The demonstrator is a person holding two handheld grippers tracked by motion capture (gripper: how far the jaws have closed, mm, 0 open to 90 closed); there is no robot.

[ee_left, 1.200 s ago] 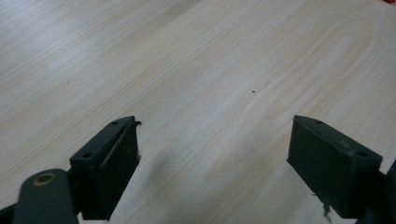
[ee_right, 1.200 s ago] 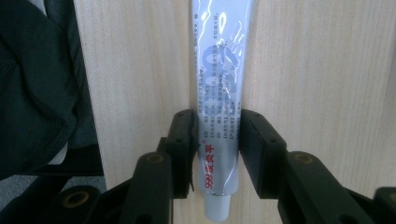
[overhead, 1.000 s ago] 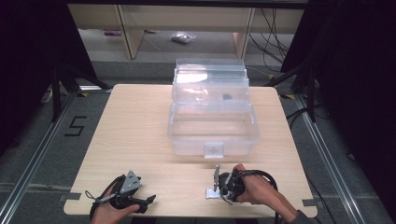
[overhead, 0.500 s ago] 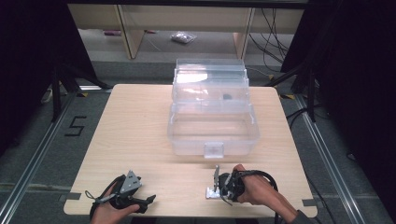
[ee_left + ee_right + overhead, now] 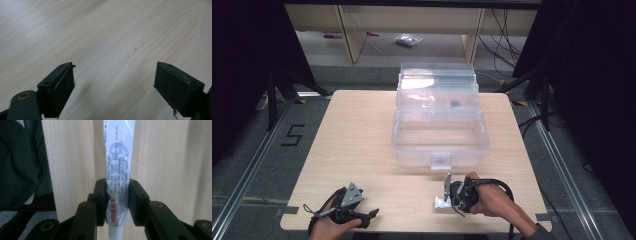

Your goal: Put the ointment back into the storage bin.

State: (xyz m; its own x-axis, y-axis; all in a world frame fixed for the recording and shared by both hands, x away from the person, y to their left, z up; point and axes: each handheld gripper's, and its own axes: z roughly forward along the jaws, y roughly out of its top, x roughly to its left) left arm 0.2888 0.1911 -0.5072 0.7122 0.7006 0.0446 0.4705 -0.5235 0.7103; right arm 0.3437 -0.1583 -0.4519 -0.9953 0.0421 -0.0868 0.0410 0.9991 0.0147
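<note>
Right gripper (image 5: 117,195): jaws pinching a white ointment tube (image 5: 117,170), held just above the near right of the wooden surface (image 5: 362,135). Left gripper (image 5: 113,87): jaws spread, empty, near left. Clear plastic storage box (image 5: 439,135): open, centre-far.

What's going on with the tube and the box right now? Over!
Right hand-held gripper shut on ointment tube. Left hand-held gripper open, low over table. Clear box open, nothing in the way.
</note>
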